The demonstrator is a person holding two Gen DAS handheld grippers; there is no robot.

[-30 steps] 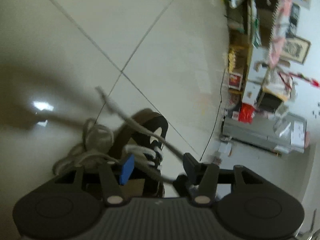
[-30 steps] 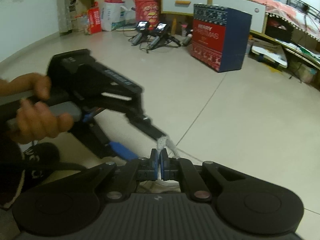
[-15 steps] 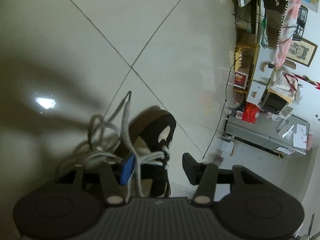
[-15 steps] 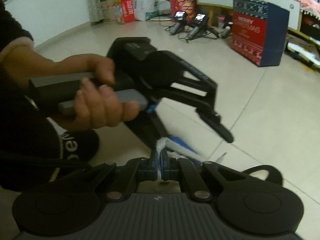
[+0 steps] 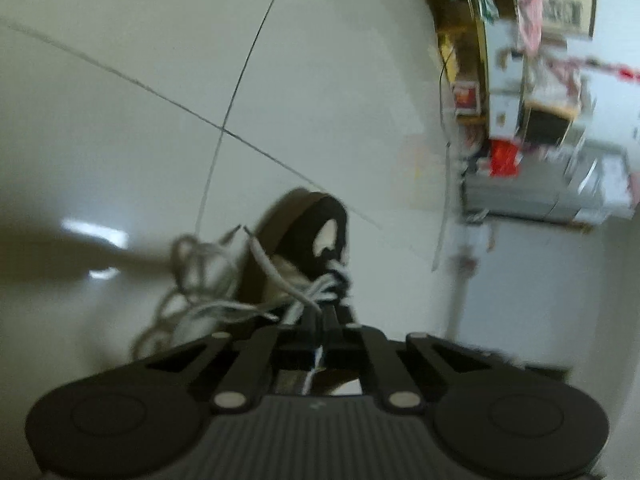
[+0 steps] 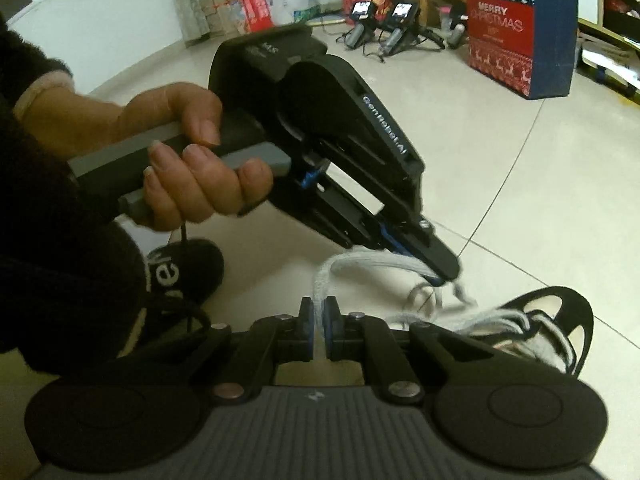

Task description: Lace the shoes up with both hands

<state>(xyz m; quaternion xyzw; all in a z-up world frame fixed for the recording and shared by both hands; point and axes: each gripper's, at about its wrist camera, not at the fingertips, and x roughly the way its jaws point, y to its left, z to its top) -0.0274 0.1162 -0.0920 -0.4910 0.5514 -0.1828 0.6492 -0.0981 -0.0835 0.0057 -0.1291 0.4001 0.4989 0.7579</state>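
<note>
A black shoe [image 5: 316,232] stands on the pale tiled floor, with loose grey-white lace loops [image 5: 192,280] beside it. My left gripper [image 5: 320,320] is shut on a strand of the shoelace [image 5: 280,276] just in front of the shoe. In the right wrist view the same left gripper [image 6: 440,276], held by a hand [image 6: 192,168], pinches the lace at its tip. From there the shoelace [image 6: 360,262] arches over into my right gripper [image 6: 319,320]. That gripper's jaws are opening a little, with the lace between the blue pads [image 6: 306,324]. The shoe [image 6: 552,328] lies at the lower right.
The person's foot in a black shoe with white lettering [image 6: 180,272] rests at the left. A Christmas box [image 6: 520,28] and two small devices [image 6: 384,28] sit on the floor behind. Cluttered shelves [image 5: 520,100] and a floor cable [image 5: 444,200] line the right side.
The left gripper has rolled and gone from wide open to shut on the lace. It has moved down toward the right gripper. The right pads have parted slightly.
</note>
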